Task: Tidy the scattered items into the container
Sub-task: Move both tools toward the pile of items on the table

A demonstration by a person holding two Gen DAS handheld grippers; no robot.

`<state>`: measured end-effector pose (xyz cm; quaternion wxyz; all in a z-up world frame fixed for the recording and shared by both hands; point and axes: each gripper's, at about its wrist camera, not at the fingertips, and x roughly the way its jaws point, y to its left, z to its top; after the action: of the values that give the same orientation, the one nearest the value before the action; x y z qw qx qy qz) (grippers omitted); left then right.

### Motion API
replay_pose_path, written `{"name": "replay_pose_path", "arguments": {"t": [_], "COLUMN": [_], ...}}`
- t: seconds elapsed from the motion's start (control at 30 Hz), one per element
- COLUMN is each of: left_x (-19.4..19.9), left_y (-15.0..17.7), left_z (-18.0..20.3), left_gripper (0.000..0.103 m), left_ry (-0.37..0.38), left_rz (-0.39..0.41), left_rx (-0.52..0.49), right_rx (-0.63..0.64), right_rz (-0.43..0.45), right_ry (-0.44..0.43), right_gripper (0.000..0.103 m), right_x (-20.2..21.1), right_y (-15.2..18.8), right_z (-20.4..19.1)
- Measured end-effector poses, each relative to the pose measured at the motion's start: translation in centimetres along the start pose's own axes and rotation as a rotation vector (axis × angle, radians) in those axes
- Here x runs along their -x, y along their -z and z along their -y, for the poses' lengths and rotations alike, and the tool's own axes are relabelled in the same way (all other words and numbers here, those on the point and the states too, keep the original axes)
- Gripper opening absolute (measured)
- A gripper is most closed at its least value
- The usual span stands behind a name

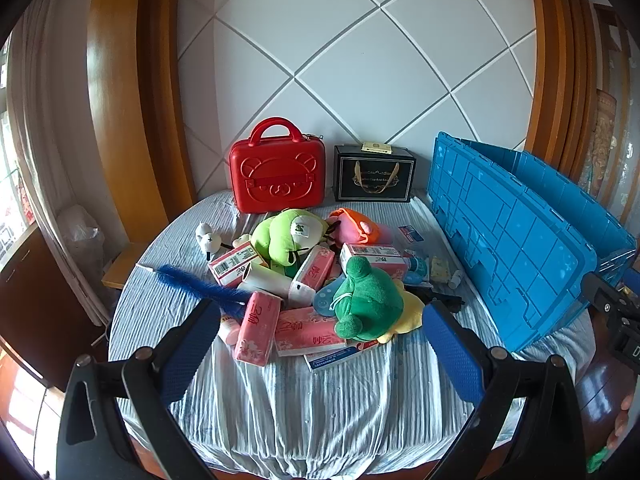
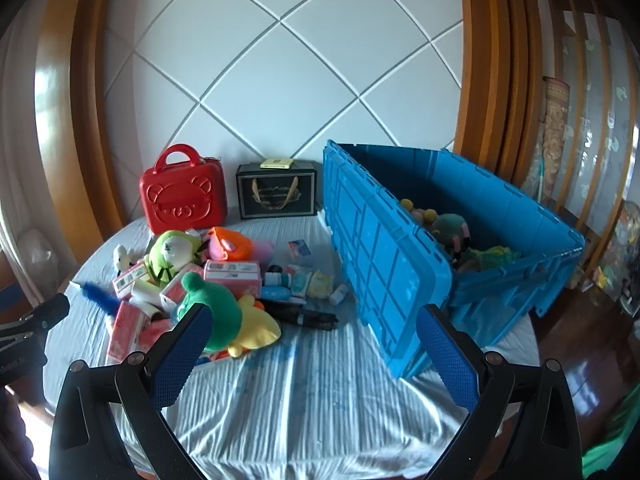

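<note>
Both hand-held grippers, left (image 1: pixel 320 344) and right (image 2: pixel 314 348), gape wide, seemingly empty, before the toy pile (image 1: pixel 316 280).

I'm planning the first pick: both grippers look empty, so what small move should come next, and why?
Probably ease the right gripper down to the green plush: its fingers are open and empty, the plush tops the near edge of the pile, and the blue crate stands open alongside.
</note>
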<state>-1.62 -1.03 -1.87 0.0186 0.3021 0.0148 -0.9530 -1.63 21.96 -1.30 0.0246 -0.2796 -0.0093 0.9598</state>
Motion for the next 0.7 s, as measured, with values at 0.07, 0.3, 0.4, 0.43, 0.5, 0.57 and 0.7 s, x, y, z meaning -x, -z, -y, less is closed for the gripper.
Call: {"name": "replay_pose_path", "arguments": {"t": [0.07,0.3,0.4,0.43,0.5,0.57,0.7], "left_x": [-0.2,-0.6,-0.8,-0.9,-1.1,-1.4,-2.7], "left_y": [0.0,0.0,0.2,0.3,0.5,0.9,2.1], "left_z": [-0.3,-1.7,-2.8,-3.2,-4.3,-5.6,-8.9], "left_gripper": [0.102,0.102,0.102,0.102,0.102,0.102,0.102], "left_ry": [0.003,0.005,0.008,0.01,0.008,-0.016,-0.019], "left_rz": [-0.003,-0.015,-0.019,-0.02,-0.028,-0.035,-0.071], "left_rx": [0.004,0.017,0.03,0.036,0.046,0.054,0.067], "right_rx": [0.003,0.011,0.012,0.012,0.012,0.012,0.027], "right_rz": [-0.002,-0.017,-0.023,-0.026,-0.034,-0.041,-0.066], "right_ry": [0.001,0.007,0.01,0.011,0.007,0.001,-0.03], "right_gripper": [0.103,0.103,0.103,0.103,0.103,0.103,0.103], "right_x": [-0.1,-0.4,-0.5,-0.6,-0.8,-1.0,-1.9], "right_y": [0.0,0.2,0.4,0.4,0.6,0.8,1.5], "right_z": [-0.3,-1.0,-1.4,-1.5,-2.0,-2.6,-4.8]}}
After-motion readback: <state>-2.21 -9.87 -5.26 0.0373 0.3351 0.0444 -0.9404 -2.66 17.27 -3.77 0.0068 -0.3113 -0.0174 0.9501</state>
